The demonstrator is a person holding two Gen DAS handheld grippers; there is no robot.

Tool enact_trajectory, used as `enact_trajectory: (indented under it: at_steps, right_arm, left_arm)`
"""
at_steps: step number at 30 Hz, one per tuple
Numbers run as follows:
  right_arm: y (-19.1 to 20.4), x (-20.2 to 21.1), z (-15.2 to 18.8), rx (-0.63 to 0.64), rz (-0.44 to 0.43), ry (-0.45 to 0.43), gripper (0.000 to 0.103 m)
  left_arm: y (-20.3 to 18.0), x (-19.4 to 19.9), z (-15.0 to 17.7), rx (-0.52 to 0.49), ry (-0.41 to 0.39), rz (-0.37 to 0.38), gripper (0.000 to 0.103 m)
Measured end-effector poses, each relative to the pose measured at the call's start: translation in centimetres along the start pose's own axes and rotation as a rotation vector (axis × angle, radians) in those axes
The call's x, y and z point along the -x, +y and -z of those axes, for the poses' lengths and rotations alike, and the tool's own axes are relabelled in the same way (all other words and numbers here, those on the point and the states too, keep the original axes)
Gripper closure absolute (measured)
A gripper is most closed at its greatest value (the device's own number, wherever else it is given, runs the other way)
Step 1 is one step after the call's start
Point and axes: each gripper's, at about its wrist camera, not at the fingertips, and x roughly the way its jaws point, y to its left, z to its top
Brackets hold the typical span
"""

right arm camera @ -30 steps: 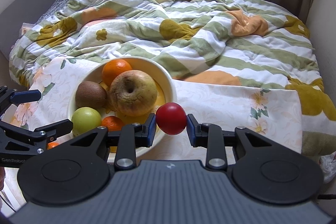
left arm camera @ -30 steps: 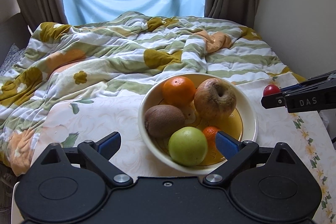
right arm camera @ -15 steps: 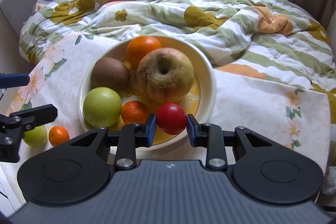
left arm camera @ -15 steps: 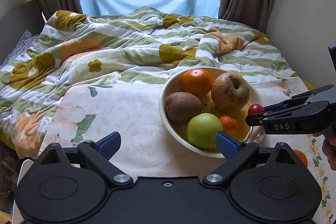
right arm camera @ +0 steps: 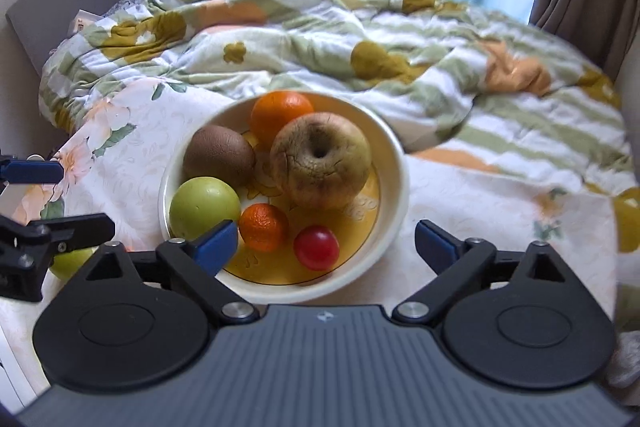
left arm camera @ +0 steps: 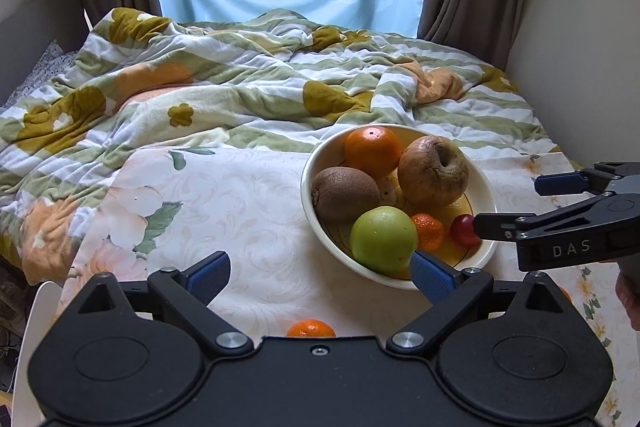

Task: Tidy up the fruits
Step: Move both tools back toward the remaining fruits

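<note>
A cream bowl [right arm camera: 394, 163] [left arm camera: 310, 163] on the flowered cloth holds an orange [right arm camera: 280, 115], a wrinkled brown apple [right arm camera: 320, 159], a kiwi [right arm camera: 218, 155], a green apple [right arm camera: 204, 207], a small mandarin [right arm camera: 262, 227] and a small red fruit [right arm camera: 316, 247] [left arm camera: 462, 229]. My right gripper [right arm camera: 326, 245] is open, its jaws wide apart just above the red fruit, which lies in the bowl. My left gripper [left arm camera: 320, 275] is open and empty in front of the bowl. A loose mandarin [left arm camera: 311, 329] lies near it.
A second green apple [right arm camera: 68, 261] lies on the cloth left of the bowl, partly hidden by the left gripper [right arm camera: 48, 203]. A rumpled striped quilt [left arm camera: 240, 83] covers the bed behind. A wall [left arm camera: 580, 27] stands at the right.
My right gripper opened and let the red fruit go into the bowl. The left gripper drew back and left, so a loose mandarin shows below it.
</note>
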Motion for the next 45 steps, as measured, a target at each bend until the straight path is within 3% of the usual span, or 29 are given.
enact_trajectory:
  at_steps: [20, 35, 45]
  right_arm:
    - [0.2, 7.3, 2.2, -0.064, 0.1, -0.03, 0.0]
    - [4.1, 17.1, 6.1, -0.133, 0.161, -0.106, 0.0]
    - [7.3, 19.5, 9.1, -0.156, 0.152, -0.087, 0.0]
  left_arm:
    - [-0.3, 7.0, 2.2, -0.053, -0.091, -0.016, 0.0]
    - [1.3, 14.6, 6.0, -0.088, -0.143, -0.019, 0.0]
    - [2.4, 16.2, 7.9, -0.121, -0.144, -0.023, 0.0]
